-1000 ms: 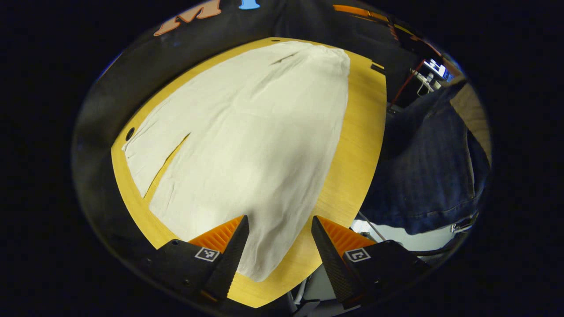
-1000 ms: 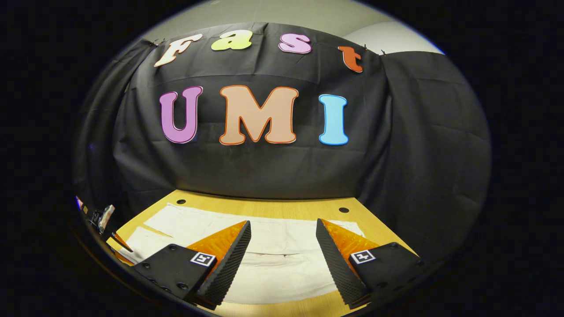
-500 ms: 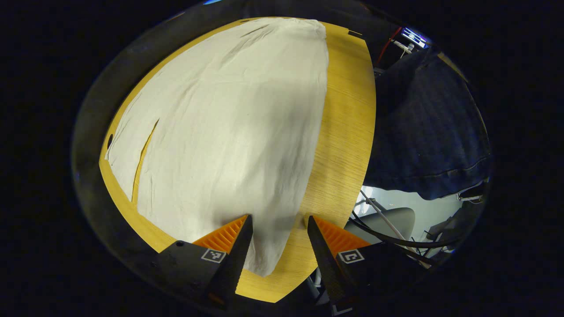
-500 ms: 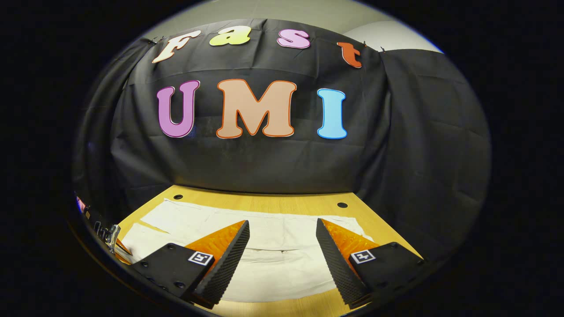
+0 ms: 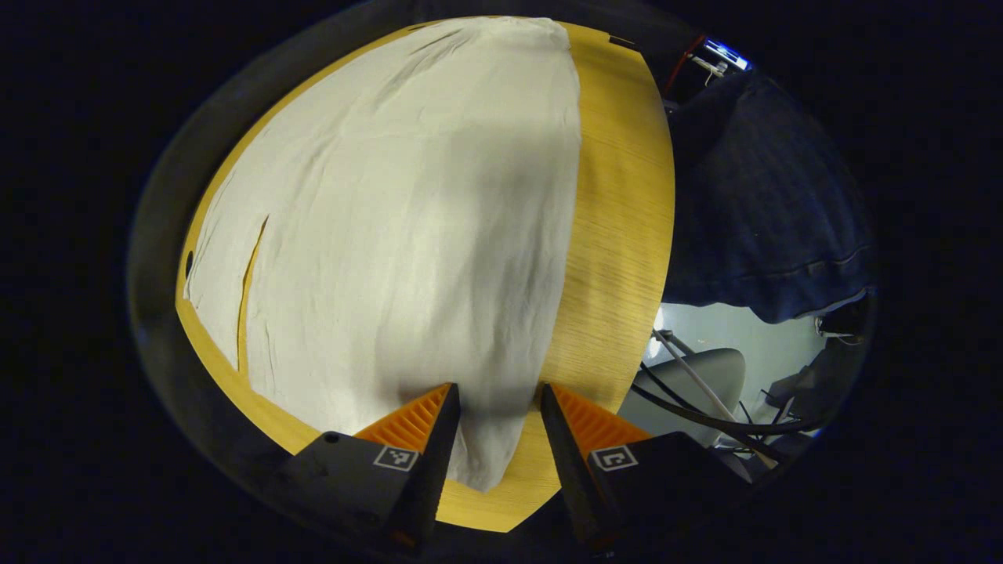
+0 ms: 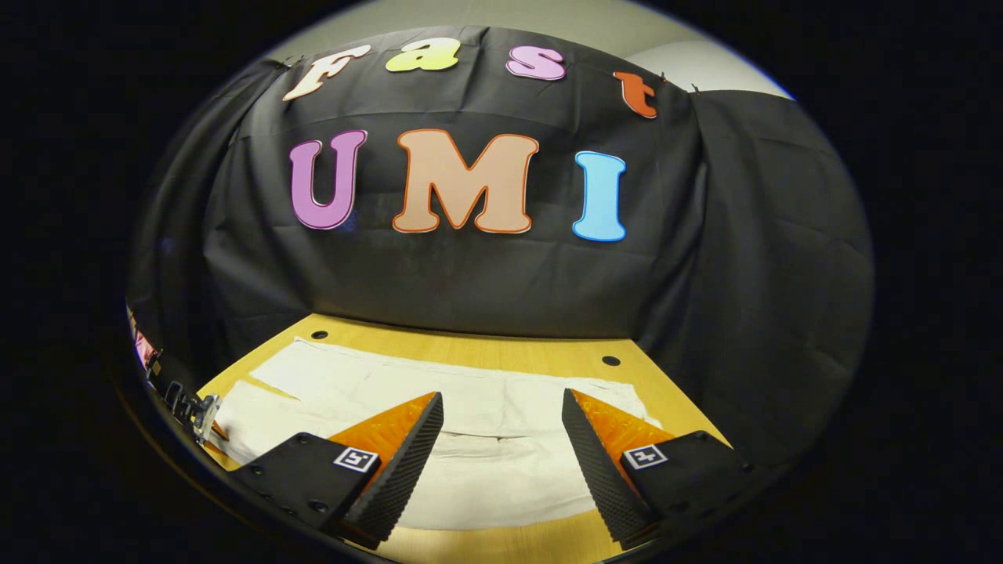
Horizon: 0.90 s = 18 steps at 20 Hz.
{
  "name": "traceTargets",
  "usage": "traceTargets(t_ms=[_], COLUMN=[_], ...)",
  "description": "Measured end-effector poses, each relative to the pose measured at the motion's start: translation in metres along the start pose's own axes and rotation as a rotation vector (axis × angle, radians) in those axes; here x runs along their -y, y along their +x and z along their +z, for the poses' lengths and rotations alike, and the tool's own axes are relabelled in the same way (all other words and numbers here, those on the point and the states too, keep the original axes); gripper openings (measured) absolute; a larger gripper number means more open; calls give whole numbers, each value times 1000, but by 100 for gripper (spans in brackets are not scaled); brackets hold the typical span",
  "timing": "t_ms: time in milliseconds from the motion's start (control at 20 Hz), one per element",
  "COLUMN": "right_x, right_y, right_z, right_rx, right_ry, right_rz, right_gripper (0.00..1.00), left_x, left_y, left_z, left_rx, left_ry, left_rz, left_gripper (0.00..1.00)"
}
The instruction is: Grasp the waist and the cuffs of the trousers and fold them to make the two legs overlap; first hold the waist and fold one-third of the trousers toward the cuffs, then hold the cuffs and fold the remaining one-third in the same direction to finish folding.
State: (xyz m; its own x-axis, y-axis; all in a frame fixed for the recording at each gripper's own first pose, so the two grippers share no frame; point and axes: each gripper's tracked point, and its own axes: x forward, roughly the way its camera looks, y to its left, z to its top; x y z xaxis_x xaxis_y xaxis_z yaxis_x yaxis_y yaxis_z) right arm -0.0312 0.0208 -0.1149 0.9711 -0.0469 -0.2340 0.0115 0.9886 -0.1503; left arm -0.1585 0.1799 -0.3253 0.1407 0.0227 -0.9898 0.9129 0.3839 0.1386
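Observation:
White trousers (image 5: 407, 204) lie flat along the yellow wooden table (image 5: 619, 204), a narrow slit parting the two legs at the left. My left gripper (image 5: 500, 403) is open low over the near end of the trousers. Its fingers stand on either side of the near leg's cuff corner (image 5: 482, 458), with cloth in the gap between them. In the right gripper view the trousers (image 6: 486, 399) stretch across the table (image 6: 486, 348). My right gripper (image 6: 501, 411) hovers open above their near edge with nothing held.
A person in dark blue clothing (image 5: 768, 196) stands at the table's right side. Below them are a grey chair base (image 5: 689, 384) and cables on the floor. Two round holes (image 6: 610, 361) sit near the table's far edge, before the black cloth wall.
My left gripper has moved in and down over the cuff end, and its fingers have drawn somewhat closer together. The right gripper has barely shifted.

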Motion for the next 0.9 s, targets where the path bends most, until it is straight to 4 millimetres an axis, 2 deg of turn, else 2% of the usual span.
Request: traceTargets(t_ms=[250, 300, 350, 400, 500, 700, 900], right_x=[-3, -5, -6, -9, -10, -18, -7], right_y=[12, 16, 18, 20, 27, 30, 40], right_z=[-6, -7, -9, -12, -15, -28, -57], right_rx=[-23, -30, -36, -45, -60, -78, -152], right_ry=[-45, -53, -60, -67, -88, -131, -177], right_rz=[70, 87, 109, 128, 157, 243, 316], right_gripper=[98, 98, 98, 98, 97, 96, 97], left_x=[-12, -17, -20, -25, -29, -30, -26], left_y=[3, 2, 2, 4, 5, 6, 5], left_z=[3, 3, 3, 4, 4, 3, 5], left_rx=[-47, -56, -66, -71, -78, -69, -78], left_ry=[7, 3, -4, -11, -27, -41, -56], left_rz=[8, 11, 15, 21, 25, 36, 57], left_gripper=[46, 33, 27, 16, 2, 0, 0])
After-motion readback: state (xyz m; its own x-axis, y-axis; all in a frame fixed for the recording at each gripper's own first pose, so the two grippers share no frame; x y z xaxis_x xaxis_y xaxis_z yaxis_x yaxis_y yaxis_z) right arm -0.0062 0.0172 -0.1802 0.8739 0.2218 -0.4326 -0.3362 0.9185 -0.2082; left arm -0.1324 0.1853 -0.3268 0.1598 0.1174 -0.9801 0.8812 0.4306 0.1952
